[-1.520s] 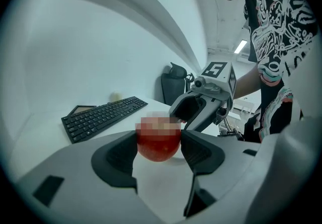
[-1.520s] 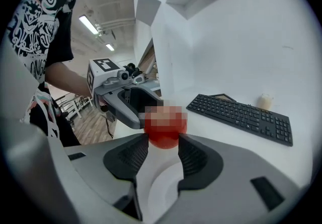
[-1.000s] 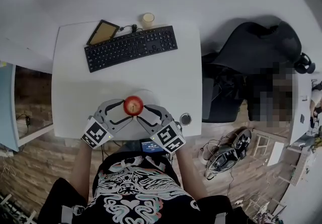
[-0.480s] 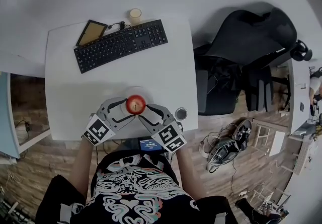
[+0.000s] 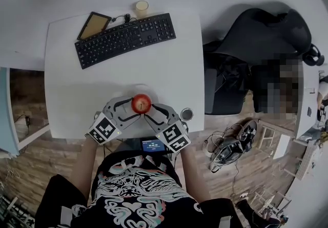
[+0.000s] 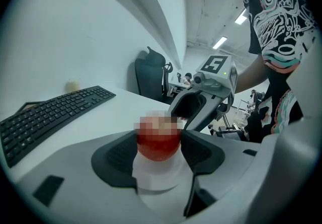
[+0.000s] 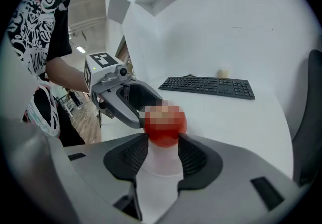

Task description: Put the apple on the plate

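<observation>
A red apple (image 5: 141, 103) is near the front edge of the white table (image 5: 169, 78), over a white plate (image 5: 137, 87) whose far rim shows behind it. My left gripper (image 5: 134, 109) comes in from the left and my right gripper (image 5: 148, 111) from the right. Both sets of jaws close on the apple. In the left gripper view the apple (image 6: 158, 142) sits between the dark pads (image 6: 121, 155), touching both. The right gripper view shows the same apple (image 7: 165, 126) pressed between its pads (image 7: 193, 155). I cannot tell whether the apple rests on the plate.
A black keyboard (image 5: 125, 40), a small framed tablet (image 5: 94, 25) and a pale cup (image 5: 141, 6) lie at the table's far side. A small round tin (image 5: 187, 114) sits at the front right corner. A black office chair (image 5: 256, 53) stands right of the table.
Only the head camera has shifted a little. Both grippers and the apple keep the same place over the plate.
</observation>
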Demonstrator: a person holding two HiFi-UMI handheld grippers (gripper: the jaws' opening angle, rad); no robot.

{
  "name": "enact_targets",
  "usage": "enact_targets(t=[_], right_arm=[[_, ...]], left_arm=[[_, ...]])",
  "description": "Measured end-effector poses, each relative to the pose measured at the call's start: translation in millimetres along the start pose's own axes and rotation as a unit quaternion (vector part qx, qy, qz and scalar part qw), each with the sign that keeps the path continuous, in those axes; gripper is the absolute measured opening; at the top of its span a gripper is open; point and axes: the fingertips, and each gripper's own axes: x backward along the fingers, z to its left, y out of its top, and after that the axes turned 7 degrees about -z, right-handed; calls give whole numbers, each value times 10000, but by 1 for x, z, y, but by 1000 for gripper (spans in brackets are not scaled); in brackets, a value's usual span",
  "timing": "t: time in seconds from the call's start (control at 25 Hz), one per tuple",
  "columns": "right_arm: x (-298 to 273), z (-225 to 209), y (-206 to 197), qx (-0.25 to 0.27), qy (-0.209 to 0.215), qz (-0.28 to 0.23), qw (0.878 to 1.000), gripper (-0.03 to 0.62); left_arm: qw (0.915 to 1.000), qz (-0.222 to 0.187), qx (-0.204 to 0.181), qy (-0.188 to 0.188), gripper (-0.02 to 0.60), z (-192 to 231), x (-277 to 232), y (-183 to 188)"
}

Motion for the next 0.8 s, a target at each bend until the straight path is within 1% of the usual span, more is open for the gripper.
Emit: enact_targets(t=[0.2,0.52,0.8], right_arm=[[-7,-2,-8,-70,48,119,9999,193],[-3,-8,-7,-282,104,-11,9995,193],[-6,-6,-5,-267,118,-18,9996,193]], left_arm=[[9999,48,97,5,261,4,-3,-9],[9998,-63,170,77,261,5,-9,-4],[9998,-70,138,92,261,7,-4,-5]])
